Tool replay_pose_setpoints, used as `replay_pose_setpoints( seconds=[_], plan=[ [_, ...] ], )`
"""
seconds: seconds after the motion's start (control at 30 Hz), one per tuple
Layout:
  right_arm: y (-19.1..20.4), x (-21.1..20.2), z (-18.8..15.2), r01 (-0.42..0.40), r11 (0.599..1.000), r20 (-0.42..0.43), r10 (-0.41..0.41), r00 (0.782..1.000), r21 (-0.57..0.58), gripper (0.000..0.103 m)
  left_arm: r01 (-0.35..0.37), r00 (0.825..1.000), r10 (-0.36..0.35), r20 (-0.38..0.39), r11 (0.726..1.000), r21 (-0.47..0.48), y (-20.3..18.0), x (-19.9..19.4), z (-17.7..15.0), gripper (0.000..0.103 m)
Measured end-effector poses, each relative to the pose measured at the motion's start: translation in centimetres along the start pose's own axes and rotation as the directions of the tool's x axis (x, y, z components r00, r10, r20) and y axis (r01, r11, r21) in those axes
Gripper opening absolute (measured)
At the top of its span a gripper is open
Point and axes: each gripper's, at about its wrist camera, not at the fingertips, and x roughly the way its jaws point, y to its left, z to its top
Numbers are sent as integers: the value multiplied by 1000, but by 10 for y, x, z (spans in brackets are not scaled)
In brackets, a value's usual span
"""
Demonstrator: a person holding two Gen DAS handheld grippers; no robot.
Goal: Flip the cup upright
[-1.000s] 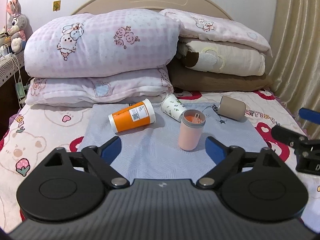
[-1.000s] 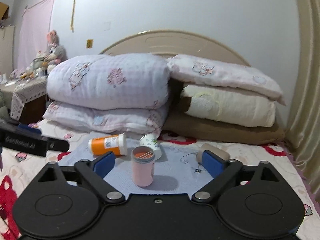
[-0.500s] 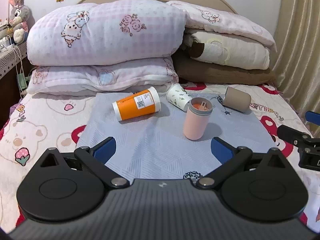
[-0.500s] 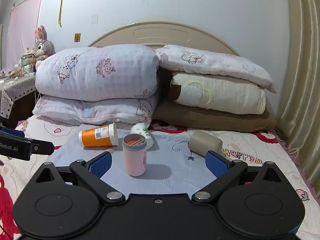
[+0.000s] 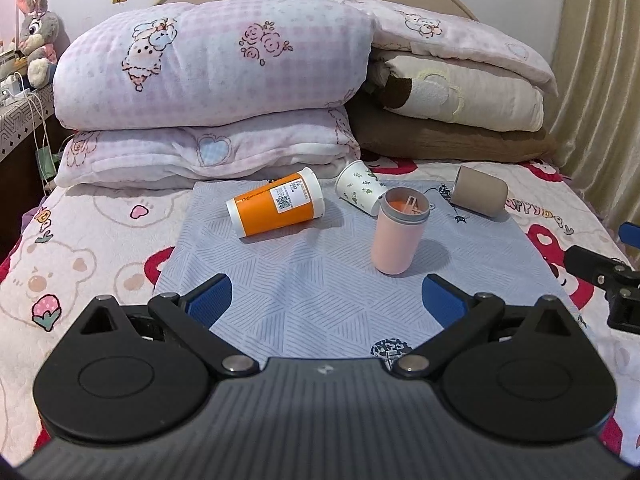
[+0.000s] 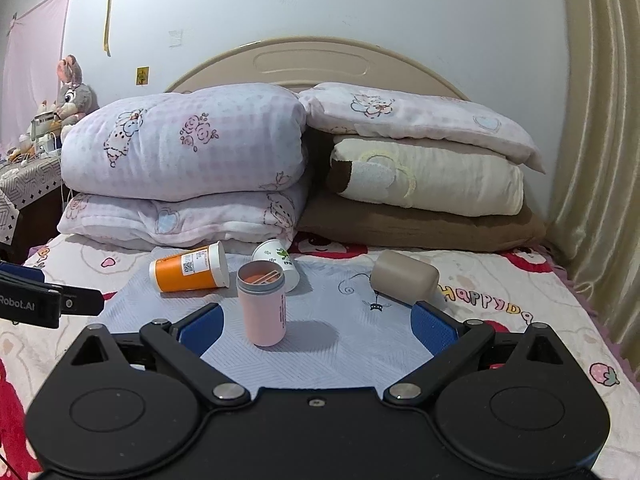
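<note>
Our left gripper (image 5: 326, 300) and right gripper (image 6: 316, 326) both gape wide, gripping nothing. Ahead on the grey mat (image 5: 320, 300) the pink cup (image 5: 397, 234) stands upright, mouth skyward; the orange cup (image 5: 276, 210), white cup (image 5: 358, 191) and beige cup (image 5: 480, 195) lie sideways.

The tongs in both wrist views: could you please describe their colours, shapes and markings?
Both are matte black: two round discs, silver pivot pins, angled links and blue pads. The left tongs have a ribbed base. The right tongs have a smooth one. The left tongs' side reads "Robot.AI". No cables or sleeves show.
</note>
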Motion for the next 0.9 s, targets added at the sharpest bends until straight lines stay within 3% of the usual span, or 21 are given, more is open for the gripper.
replay_pose_setpoints(
  seconds=[0.27,0.9],
  plan=[
    [1,8,-4,-2,1000,-6,2,1000,-2,101,-10,1000,10,11,999,-41,8,8,-3,103],
    [-2,16,-10,36,999,-22,-36,999,-12,101,-94,992,95,-79,995,17,1,24,-7,103]
  ],
)
